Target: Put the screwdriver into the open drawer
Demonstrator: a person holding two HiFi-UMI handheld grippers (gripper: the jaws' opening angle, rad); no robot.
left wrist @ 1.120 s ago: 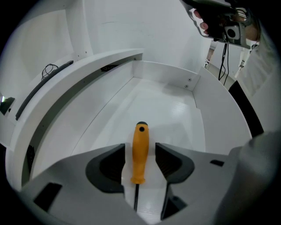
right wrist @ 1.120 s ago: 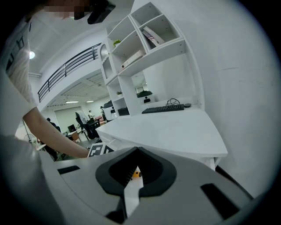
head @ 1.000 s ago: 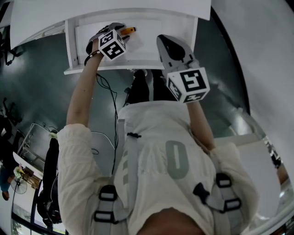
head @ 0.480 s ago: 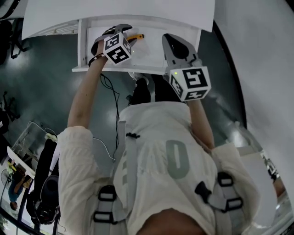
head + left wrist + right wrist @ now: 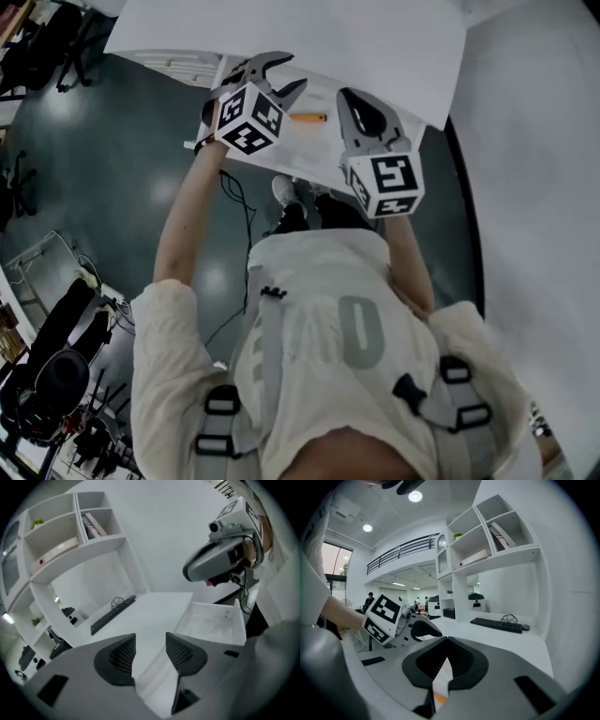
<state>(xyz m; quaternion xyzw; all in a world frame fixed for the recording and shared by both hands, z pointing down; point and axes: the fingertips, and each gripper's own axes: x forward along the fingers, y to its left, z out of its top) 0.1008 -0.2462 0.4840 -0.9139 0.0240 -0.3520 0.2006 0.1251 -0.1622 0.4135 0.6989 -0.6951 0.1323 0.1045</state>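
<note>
The screwdriver (image 5: 307, 118), with its orange handle, lies on the floor of the open white drawer (image 5: 302, 145) under the desk. My left gripper (image 5: 280, 74) hovers just left of it and above, jaws open and empty; in the left gripper view (image 5: 149, 654) nothing sits between the ribbed pads (image 5: 121, 656). My right gripper (image 5: 351, 97) is to the right of the screwdriver, shut with nothing held. In the right gripper view (image 5: 446, 642) its tips touch, and an orange bit of the screwdriver (image 5: 439, 696) shows through the gap below them.
The white desk top (image 5: 309, 37) overhangs the drawer (image 5: 212, 619); a black keyboard (image 5: 496, 625) lies on it. White wall shelves (image 5: 61, 531) rise behind. A dark green floor (image 5: 112, 169) is at the left, with a cable (image 5: 246, 202) hanging below the drawer.
My left gripper has let go of the screwdriver, opened and lifted away from it. The screwdriver now lies alone in the drawer. The head view has swung.
</note>
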